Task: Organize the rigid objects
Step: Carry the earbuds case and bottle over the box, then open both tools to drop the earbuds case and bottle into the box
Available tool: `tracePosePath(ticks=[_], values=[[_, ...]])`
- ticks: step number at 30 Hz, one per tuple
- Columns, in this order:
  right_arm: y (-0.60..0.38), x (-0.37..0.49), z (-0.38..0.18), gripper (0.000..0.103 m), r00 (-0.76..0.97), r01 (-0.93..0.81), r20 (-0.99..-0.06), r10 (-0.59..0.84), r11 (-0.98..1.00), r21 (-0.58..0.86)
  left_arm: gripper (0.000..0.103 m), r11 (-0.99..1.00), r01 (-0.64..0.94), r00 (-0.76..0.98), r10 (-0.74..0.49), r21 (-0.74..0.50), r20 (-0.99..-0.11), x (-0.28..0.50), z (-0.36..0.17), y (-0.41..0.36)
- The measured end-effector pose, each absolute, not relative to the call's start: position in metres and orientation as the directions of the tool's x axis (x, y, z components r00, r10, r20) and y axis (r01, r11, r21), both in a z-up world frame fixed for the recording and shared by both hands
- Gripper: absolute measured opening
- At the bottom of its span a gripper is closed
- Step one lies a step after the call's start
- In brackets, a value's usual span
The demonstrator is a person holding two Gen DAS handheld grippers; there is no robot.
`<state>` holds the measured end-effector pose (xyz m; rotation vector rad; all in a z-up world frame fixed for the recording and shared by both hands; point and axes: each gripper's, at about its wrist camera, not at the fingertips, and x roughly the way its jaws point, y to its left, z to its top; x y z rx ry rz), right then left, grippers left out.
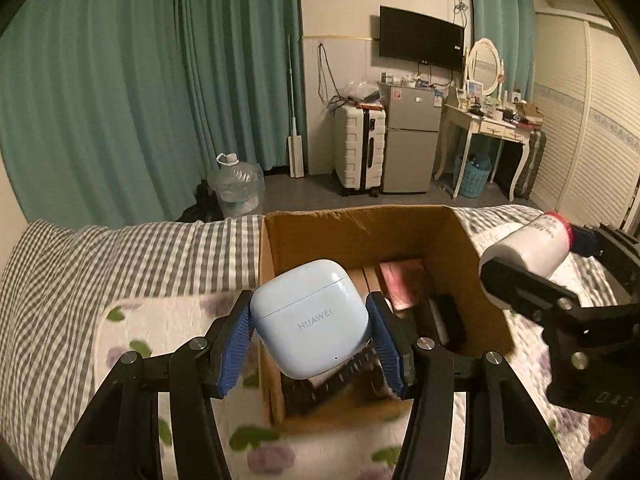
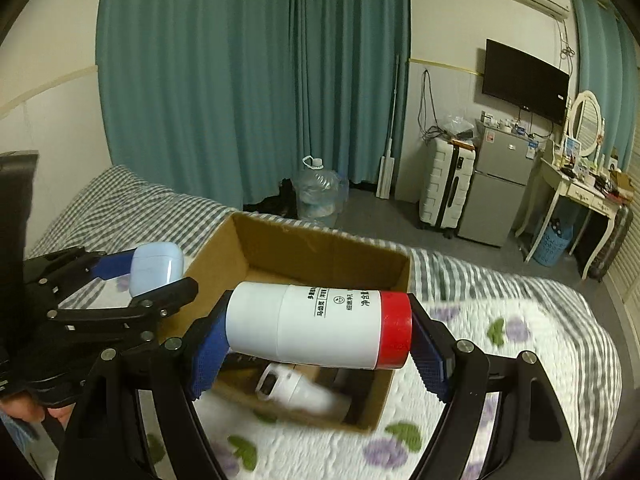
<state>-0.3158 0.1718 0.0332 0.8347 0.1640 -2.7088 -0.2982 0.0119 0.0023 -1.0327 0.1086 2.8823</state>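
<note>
At the far left, a bed (image 1: 80, 272) with a grey-and-white checked cover carries a white quilt (image 1: 168, 328) printed with purple flowers and green leaves. Over the quilt's edge, the left gripper (image 1: 310, 330) has its blue-padded fingers (image 1: 234, 344) pressed against the two sides of a pale blue earbud case (image 1: 312, 316), so the case is clamped between them and held in the air. The case sits tilted, its lid end up and away from the camera, its rounded base toward the lens, and the grey lettering on its face runs slightly uphill to the right. It hangs above the near left corner of an open cardboard box (image 1: 360, 228) that rests on the quilt. Inside the box lie a pinkish flat item (image 1: 400, 284), a dark brush-like object (image 1: 448, 320) and, seen from the right wrist view, a white object (image 2: 296, 388), too blurred to name. Further right, the right gripper (image 2: 320, 344) grips a white cylindrical bottle (image 2: 312, 324) end to end between its blue pads. The bottle's long axis lies nearly horizontal, crosswise to the fingers, with the red cap (image 2: 396, 330) toward the right and the plain white base toward the left. It hovers over the near side of the box.
</note>
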Motion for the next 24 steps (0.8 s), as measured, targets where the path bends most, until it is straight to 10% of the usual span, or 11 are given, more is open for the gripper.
tracePosePath(ticks=[24], values=[[0.177,-0.415,-0.024,0.079,-0.706,0.311,-0.660,-0.258,-0.950,0.038,0.063,-0.991,-0.132,-0.733,0.074,0.035,-0.676,-0.344,-0.040,0.023]])
